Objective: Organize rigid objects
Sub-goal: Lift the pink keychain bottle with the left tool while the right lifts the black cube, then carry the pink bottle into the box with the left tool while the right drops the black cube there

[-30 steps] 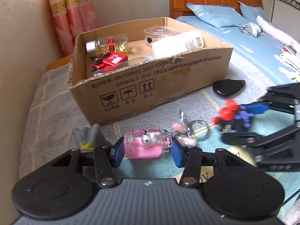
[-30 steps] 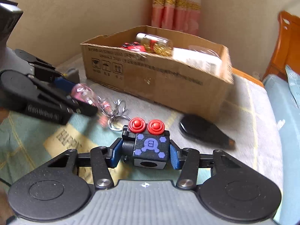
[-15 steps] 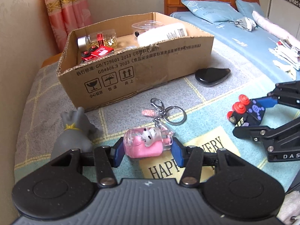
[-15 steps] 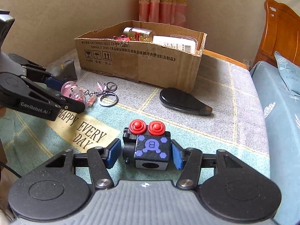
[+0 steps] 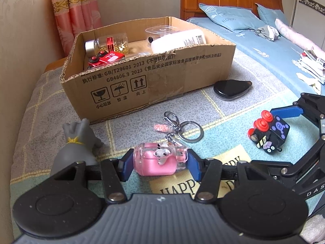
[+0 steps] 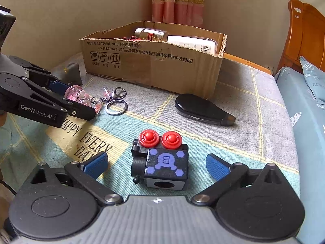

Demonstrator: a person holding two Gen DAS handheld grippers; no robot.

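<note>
My left gripper is shut on a pink clear keychain capsule, low over the blanket; its ring and clasp trail on the cloth. It also shows in the right wrist view. My right gripper is open, its blue pads wide apart on either side of a black toy cube with two red buttons, which rests on the blanket. The cube also shows in the left wrist view. The cardboard box behind holds a glitter jar, a red toy and a white bottle.
A grey dog figure stands left of my left gripper. A black teardrop-shaped case lies in front of the box's right corner. A bed with blue pillows is on the right, a wall and pink curtain behind.
My right gripper has opened and let go of the toy cube, which now sits on the blanket. Both grippers have pulled back from the box. The left still grips the capsule.
</note>
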